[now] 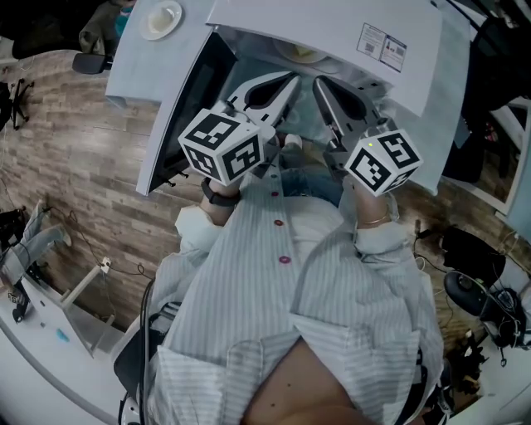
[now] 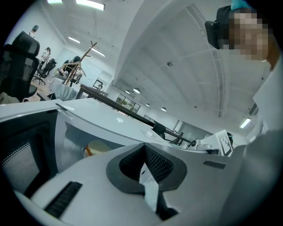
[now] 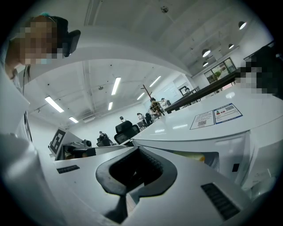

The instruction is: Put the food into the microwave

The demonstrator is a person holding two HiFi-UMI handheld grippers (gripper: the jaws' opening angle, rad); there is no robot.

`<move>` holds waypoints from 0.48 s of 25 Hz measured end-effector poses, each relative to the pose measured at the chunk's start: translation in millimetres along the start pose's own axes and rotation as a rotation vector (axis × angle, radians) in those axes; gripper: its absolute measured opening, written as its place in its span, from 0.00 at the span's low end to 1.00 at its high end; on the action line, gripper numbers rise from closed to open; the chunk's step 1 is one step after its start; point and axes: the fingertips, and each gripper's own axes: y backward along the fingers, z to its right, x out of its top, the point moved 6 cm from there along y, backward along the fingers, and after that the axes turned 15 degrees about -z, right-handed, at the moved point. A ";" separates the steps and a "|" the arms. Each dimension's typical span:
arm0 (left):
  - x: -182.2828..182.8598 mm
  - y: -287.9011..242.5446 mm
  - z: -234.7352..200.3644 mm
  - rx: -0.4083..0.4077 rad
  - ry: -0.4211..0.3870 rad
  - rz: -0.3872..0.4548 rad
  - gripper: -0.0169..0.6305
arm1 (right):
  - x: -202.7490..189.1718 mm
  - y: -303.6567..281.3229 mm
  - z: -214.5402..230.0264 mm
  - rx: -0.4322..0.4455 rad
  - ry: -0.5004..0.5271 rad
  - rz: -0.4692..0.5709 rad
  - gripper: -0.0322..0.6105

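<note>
The white microwave (image 1: 332, 33) stands with its door (image 1: 178, 108) swung open to the left. Inside it lies a pale plate of food (image 1: 303, 55), also visible in the left gripper view as the food (image 2: 98, 148) and in the right gripper view as the food (image 3: 200, 157). My left gripper (image 1: 290, 81) and my right gripper (image 1: 320, 85) are held side by side just in front of the opening and point into it. The left gripper (image 2: 144, 148) is shut with nothing between its jaws. The right gripper (image 3: 138, 150) is shut and empty too.
A white dish (image 1: 160, 18) sits beyond the open door at the upper left. The microwave's top bears a printed label (image 1: 382, 46). Wooden floor (image 1: 75, 174) lies on the left, cables and gear (image 1: 481, 290) on the right. Office chairs and people (image 3: 119, 128) show far behind.
</note>
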 end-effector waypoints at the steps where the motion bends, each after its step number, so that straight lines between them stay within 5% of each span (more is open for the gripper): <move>1: -0.5 0.6 0.4 -0.002 0.002 0.000 0.04 | -0.3 0.6 -0.8 -0.001 -0.002 0.001 0.10; 12: -7.7 4.9 2.0 -0.011 0.014 -0.003 0.04 | -7.1 3.9 -4.5 -0.009 -0.029 0.004 0.10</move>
